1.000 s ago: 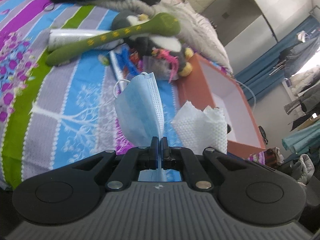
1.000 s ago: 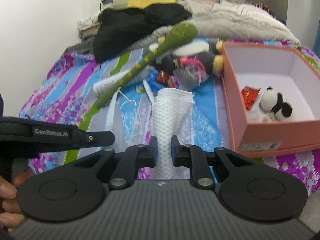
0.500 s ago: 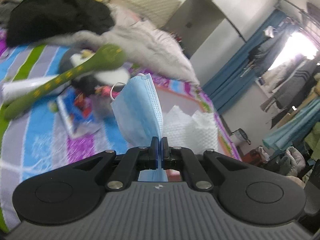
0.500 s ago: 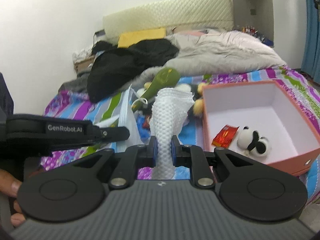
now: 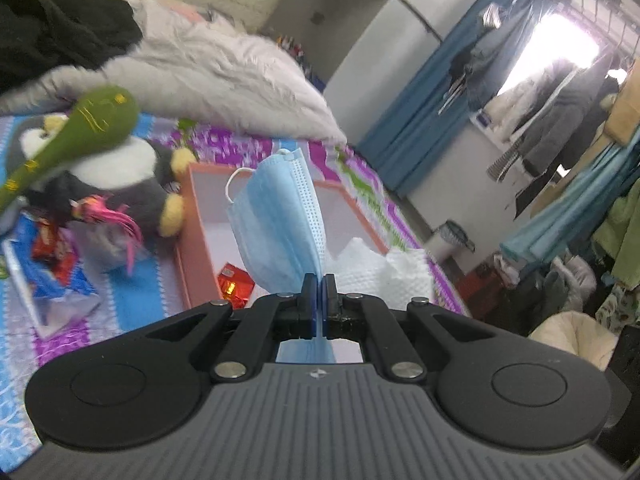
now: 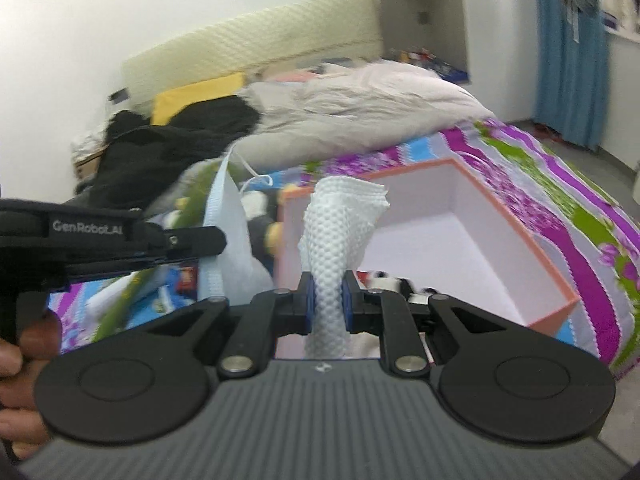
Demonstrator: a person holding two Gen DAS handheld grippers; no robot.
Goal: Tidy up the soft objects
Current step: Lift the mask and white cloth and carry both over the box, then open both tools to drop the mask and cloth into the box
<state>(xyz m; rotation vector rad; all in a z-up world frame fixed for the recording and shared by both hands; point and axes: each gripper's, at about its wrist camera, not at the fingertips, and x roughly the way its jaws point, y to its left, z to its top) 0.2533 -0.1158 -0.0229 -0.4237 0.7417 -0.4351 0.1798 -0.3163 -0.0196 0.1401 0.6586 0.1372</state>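
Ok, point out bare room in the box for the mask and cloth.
Free: the box floor toward its far right corner. Crowded: the near left, with the red packet and small panda toy; outside, plush toys press its left wall.

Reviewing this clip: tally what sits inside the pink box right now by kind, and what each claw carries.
In pink box:
Red wrapped packet: 1
Black-and-white plush: 1
Carried:
Blue face mask, left claw: 1
White textured cloth, right claw: 1
Total: 4

Face mask: pleated non-woven fabric, matt. White cloth: dimpled, embossed weave. Pink box: smooth matt card. Gripper bodies: matt black plastic, ribbed grey housing. Penguin toy: plush.
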